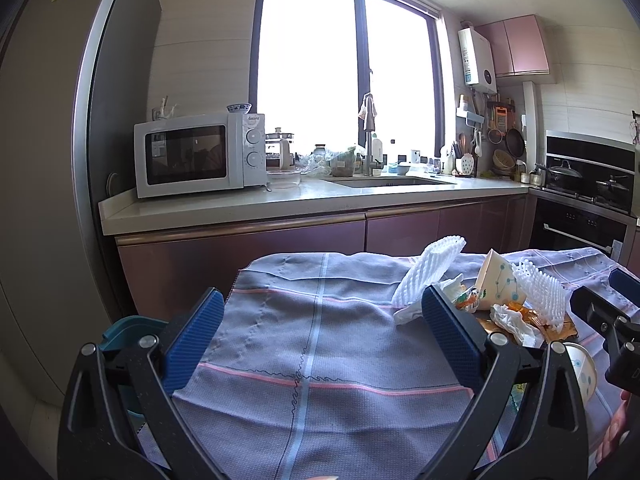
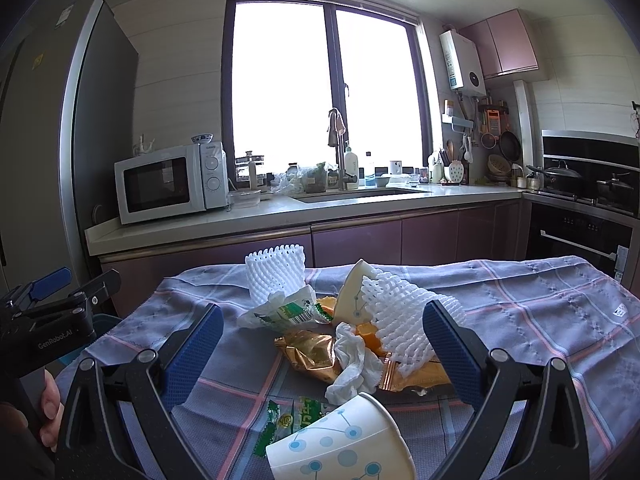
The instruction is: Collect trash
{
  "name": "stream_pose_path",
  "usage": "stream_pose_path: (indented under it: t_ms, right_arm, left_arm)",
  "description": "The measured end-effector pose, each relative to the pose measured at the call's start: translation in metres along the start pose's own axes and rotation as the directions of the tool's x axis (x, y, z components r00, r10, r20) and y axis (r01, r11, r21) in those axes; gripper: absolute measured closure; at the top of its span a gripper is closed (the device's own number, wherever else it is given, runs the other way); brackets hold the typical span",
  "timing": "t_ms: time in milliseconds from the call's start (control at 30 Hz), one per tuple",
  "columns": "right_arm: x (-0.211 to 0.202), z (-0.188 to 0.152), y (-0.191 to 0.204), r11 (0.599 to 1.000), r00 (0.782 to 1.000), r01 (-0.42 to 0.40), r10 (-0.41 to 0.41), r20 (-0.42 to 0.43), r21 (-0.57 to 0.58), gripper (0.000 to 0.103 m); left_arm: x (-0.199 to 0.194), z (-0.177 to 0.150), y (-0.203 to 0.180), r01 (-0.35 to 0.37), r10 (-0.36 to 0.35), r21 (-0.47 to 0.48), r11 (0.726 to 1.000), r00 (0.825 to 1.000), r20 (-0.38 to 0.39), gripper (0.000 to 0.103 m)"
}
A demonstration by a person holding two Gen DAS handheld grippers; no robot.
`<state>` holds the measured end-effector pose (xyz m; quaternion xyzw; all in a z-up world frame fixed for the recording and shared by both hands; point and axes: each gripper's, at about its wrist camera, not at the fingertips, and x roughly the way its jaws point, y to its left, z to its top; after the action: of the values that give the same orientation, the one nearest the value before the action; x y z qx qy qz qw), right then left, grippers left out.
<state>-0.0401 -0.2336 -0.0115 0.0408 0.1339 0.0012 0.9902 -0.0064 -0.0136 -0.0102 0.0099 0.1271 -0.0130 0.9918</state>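
Trash lies heaped on a checked cloth (image 2: 520, 312) covering the table: two white foam nets (image 2: 276, 270) (image 2: 404, 320), a tilted paper cup (image 2: 354, 292), a gold wrapper (image 2: 310, 354), a crumpled tissue (image 2: 354, 360), a green-printed wrapper (image 2: 294, 308). Second paper cup (image 2: 340, 446) lies on its side nearest the right camera, beside a flat green wrapper (image 2: 290, 420). Right gripper (image 2: 324, 354): jaws spread wide, holding nothing, blue pads flanking the heap without touching it. Left gripper (image 1: 320, 338): jaws likewise spread and empty, over bare cloth, the heap just beyond its right pad (image 1: 450, 332). Teal bin (image 1: 128, 332) sits beyond the table's left edge. Counter behind carries a microwave (image 2: 170, 180) and a sink (image 2: 360, 194)
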Motion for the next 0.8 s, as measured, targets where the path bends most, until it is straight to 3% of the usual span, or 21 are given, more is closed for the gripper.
stream_pose_path:
  t_ms: [333,533,633,800]
  right_arm:
    - [0.001,0.0,-0.008,1.0,1.0,0.002,-0.002,-0.018,0.001,0.007]
    - [0.001,-0.009,-0.025,1.0,0.998,0.011,-0.01,-0.07,0.02,0.007]
    - [0.002,-0.016,-0.035,0.999,0.994,0.009,-0.004,-0.111,0.044,0.007]
    - [0.003,-0.026,-0.051,0.997,0.987,-0.002,0.013,-0.161,0.072,0.007]
  left_arm:
    - [0.006,-0.003,-0.006,0.023,-0.023,0.017,1.0,1.0,-0.021,0.006]
    - [0.01,-0.005,-0.015,0.084,-0.082,0.046,0.995,0.995,-0.05,0.006]
    - [0.014,-0.008,-0.024,0.15,-0.144,0.064,0.987,0.986,-0.086,0.006]
    - [0.026,-0.018,-0.043,0.271,-0.255,0.083,0.959,0.953,-0.165,0.006]
